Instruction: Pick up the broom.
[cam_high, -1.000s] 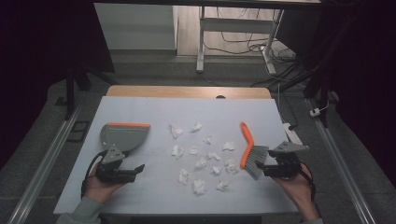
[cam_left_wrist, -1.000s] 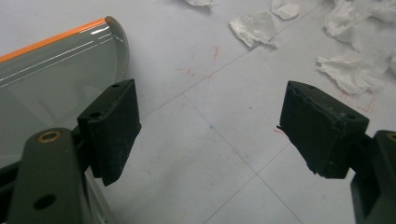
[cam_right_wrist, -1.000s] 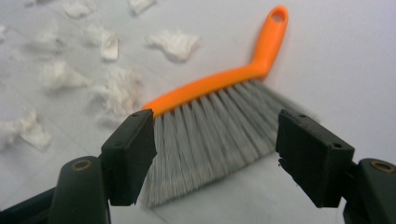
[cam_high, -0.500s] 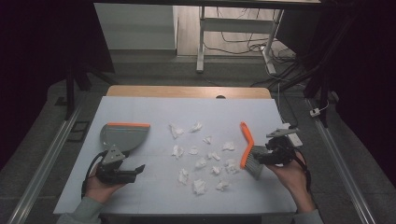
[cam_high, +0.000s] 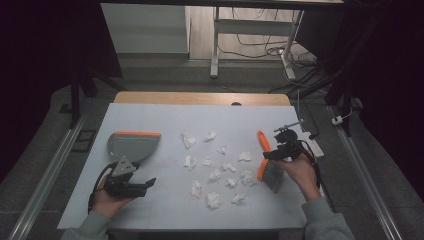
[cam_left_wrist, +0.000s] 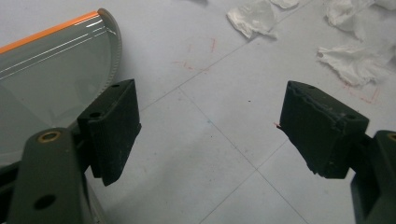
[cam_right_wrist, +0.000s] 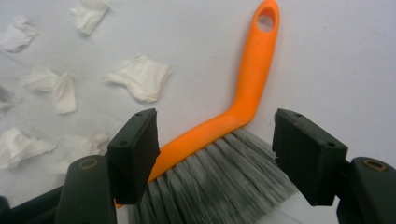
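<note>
Brush (cam_high: 266, 161) lies flat on the worktop (cam_high: 165, 115), right of the paper scraps (cam_high: 218, 165); orange handle points away from the person, grey bristles toward them. Right tongs (cam_high: 280, 151) hover just over the brush where handle meets bristles, jaws spread wide to either side of it, touching nothing as far as the right gripper view shows.

Brush (cam_right_wrist: 233, 121) handle bends at the bristle block; hang-hole at its far tip.

Dustpan (cam_high: 131, 145), grey with orange lip, sits well left of the scraps. Left tongs (cam_high: 131, 186) are just nearer the person than the dustpan, jaws wide apart, empty, one jaw beside the pan's rim (cam_left_wrist: 112, 42).
</note>
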